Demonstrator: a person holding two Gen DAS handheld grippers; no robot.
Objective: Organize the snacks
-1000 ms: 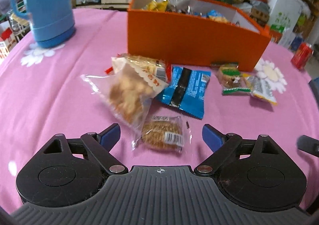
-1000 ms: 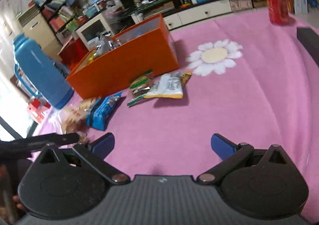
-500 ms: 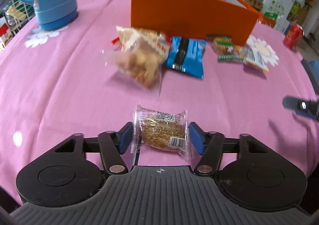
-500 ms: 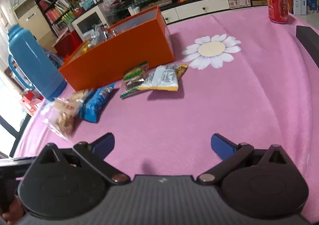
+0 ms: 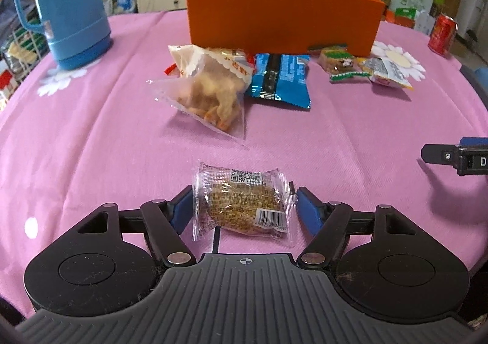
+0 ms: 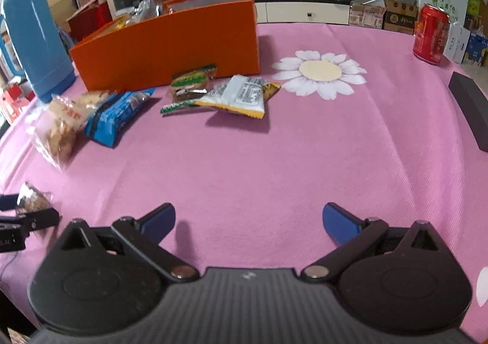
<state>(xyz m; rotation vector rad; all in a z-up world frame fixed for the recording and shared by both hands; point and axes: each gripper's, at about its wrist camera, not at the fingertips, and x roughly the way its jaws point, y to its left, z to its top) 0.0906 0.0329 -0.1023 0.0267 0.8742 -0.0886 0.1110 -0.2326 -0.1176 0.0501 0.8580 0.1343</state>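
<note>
My left gripper (image 5: 244, 207) is shut on a clear-wrapped brown cake (image 5: 242, 207) and holds it above the pink tablecloth. An orange box (image 5: 280, 24) with snacks inside stands at the back. In front of it lie a clear bag of fried snacks (image 5: 210, 91), a blue packet (image 5: 280, 79), a green-edged packet (image 5: 337, 62) and a white-yellow packet (image 5: 385, 72). My right gripper (image 6: 248, 222) is open and empty over bare cloth. The same box (image 6: 170, 42) and packets show in the right wrist view.
A blue thermos (image 5: 64, 2) stands at the back left. A red can (image 5: 442, 34) stands at the back right. A dark flat block (image 6: 469, 109) lies at the table's right edge. The right gripper's finger (image 5: 451, 158) shows at the left view's right edge.
My left gripper closed on the brown cake and lifted it back from the pile. My right gripper stayed open and shifted slightly.
</note>
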